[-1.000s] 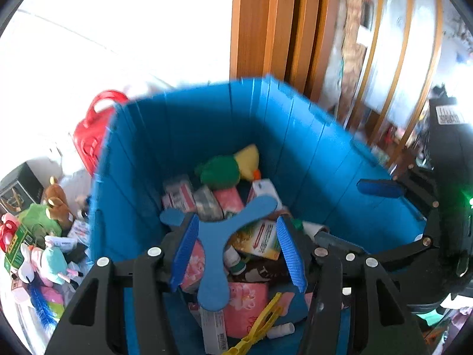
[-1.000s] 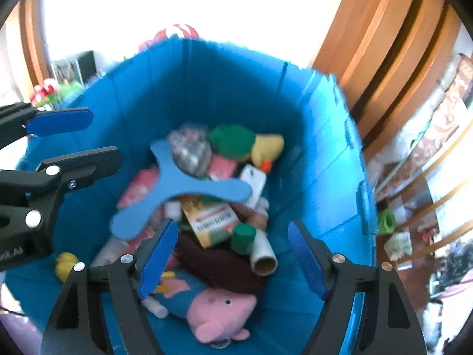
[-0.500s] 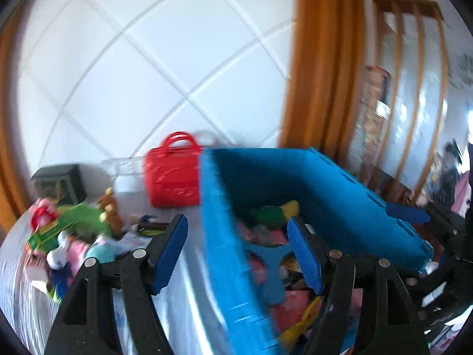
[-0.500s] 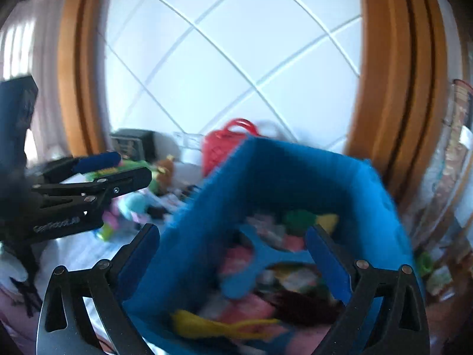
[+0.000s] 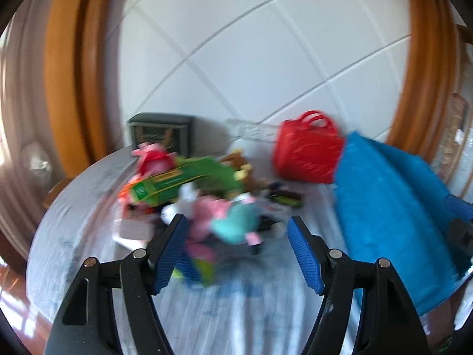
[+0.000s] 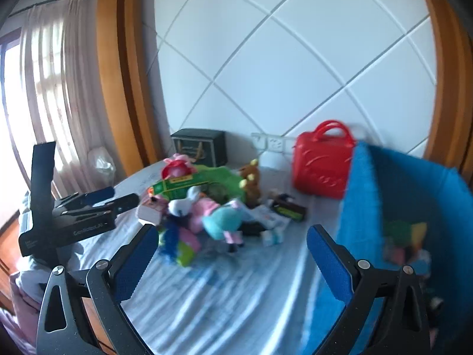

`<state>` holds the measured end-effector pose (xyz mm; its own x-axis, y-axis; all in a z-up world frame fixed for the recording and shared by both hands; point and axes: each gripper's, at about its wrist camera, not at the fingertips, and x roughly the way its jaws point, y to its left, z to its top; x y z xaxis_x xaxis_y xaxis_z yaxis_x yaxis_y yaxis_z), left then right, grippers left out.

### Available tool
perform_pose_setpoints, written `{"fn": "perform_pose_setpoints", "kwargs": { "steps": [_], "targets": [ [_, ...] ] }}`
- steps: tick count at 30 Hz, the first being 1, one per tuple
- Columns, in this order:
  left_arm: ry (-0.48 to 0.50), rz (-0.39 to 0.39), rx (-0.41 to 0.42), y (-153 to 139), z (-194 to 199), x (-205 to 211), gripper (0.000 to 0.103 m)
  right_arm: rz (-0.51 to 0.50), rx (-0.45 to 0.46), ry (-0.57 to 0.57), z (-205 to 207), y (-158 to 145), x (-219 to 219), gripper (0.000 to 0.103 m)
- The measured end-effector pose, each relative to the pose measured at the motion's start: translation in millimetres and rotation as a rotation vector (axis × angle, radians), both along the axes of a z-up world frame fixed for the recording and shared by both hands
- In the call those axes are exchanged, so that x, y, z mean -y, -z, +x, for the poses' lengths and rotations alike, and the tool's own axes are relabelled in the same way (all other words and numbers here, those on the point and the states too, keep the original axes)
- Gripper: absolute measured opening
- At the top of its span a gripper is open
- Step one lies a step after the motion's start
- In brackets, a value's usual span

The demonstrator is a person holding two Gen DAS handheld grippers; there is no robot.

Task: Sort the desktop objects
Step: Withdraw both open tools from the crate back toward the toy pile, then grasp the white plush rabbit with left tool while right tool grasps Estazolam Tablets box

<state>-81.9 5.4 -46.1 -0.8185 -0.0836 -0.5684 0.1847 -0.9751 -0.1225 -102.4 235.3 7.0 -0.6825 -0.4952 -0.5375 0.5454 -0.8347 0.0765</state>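
Observation:
A blurred pile of toys lies on the striped tablecloth: a teal plush, a pink plush, a long green box and a brown bear. My left gripper hangs open just before the pile, with nothing between its fingers. It shows at the left of the right wrist view. My right gripper stands wide open and empty, nearer the table's front. The blue bin stands to the right with toys inside.
A red handbag stands against the bin's far corner. A dark box sits at the back by the white panelled wall. A small black and green box lies between pile and bin. Curtains hang at far left.
The left gripper let go of the blue boomerang, which now lies in the bin. Both grippers swung left from over the bin toward the toy pile, and their jaws stand wider.

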Motion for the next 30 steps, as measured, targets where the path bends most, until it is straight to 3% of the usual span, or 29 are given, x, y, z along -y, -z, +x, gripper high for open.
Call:
{"fn": "perform_pose_setpoints", "kwargs": {
  "steps": [4, 10, 20, 30],
  "targets": [
    [-0.051, -0.03, 0.052, 23.3, 2.0, 67.4, 0.069, -0.006, 0.068, 0.047, -15.8, 27.2, 36.3, 0.102],
    [-0.079, 0.025, 0.137, 67.0, -2.1, 131.5, 0.069, 0.017, 0.211, 0.147, -42.6, 76.9, 64.7, 0.102],
    [-0.085, 0.069, 0.266, 127.7, -32.7, 161.7, 0.069, 0.063, 0.371, 0.241, -83.0, 147.9, 75.2, 0.102],
    [0.014, 0.08, 0.306, 149.3, -103.6, 146.0, 0.069, 0.101, 0.423, 0.244, -128.2, 173.5, 95.6, 0.102]
  ]
}}
